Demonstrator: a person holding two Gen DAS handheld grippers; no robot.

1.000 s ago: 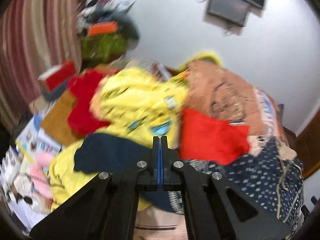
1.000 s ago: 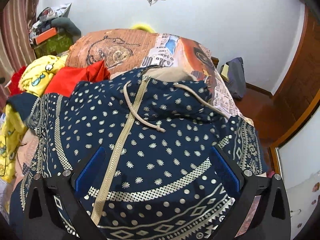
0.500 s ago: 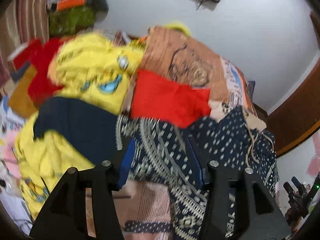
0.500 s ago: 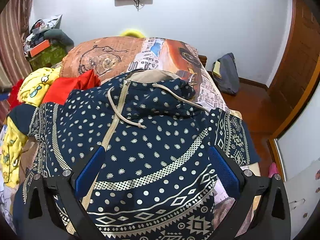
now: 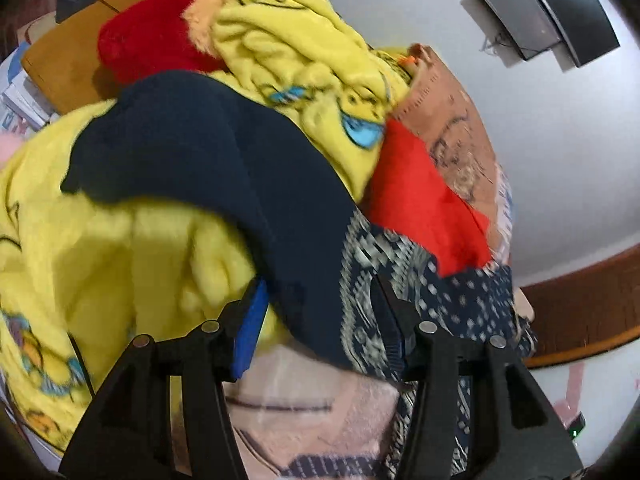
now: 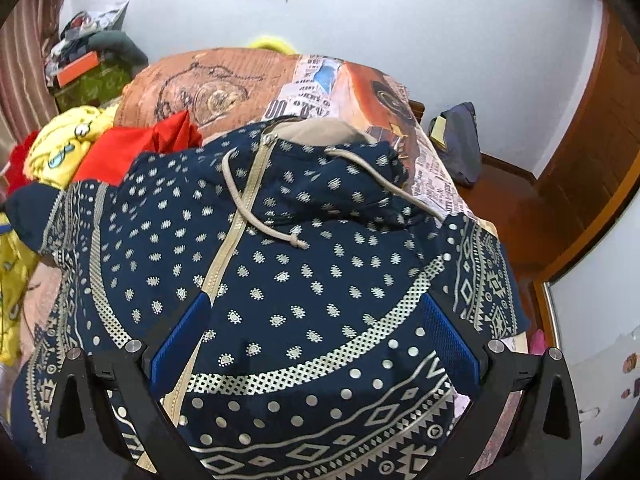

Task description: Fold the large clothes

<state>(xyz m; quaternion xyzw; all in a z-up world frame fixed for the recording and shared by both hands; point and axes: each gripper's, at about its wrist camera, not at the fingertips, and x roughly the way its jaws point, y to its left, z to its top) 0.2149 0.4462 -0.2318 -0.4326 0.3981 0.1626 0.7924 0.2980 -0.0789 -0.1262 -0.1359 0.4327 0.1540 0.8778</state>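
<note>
A: The navy patterned hoodie (image 6: 304, 280) lies spread front-up across the bed (image 6: 360, 92), zip (image 6: 236, 236) running down the middle, drawstrings (image 6: 256, 220) loose on the chest. The right gripper (image 6: 316, 344) hangs over the lower front with its jaws wide apart, blue pads (image 6: 180, 340) on either side of the cloth, nothing pinched.

B: Over on the left wrist view, the left gripper (image 5: 320, 320) has its jaws about half apart, having just been opening. The hoodie's sleeve (image 5: 248, 184), dark cuff and patterned band, sits right between the fingers (image 5: 250, 324).

A: Gripped?

B: Doesn't look it; the pads stand off the fabric on both sides (the picture is blurred, mind). The sleeve drapes over a yellow cartoon blanket (image 5: 120, 248).

A: A red garment (image 5: 416, 200) lies just beyond the sleeve, against the brown printed bedcover (image 5: 456, 128), and a red plush thing (image 5: 152, 40) sits further back beside the yellow heap.
</note>
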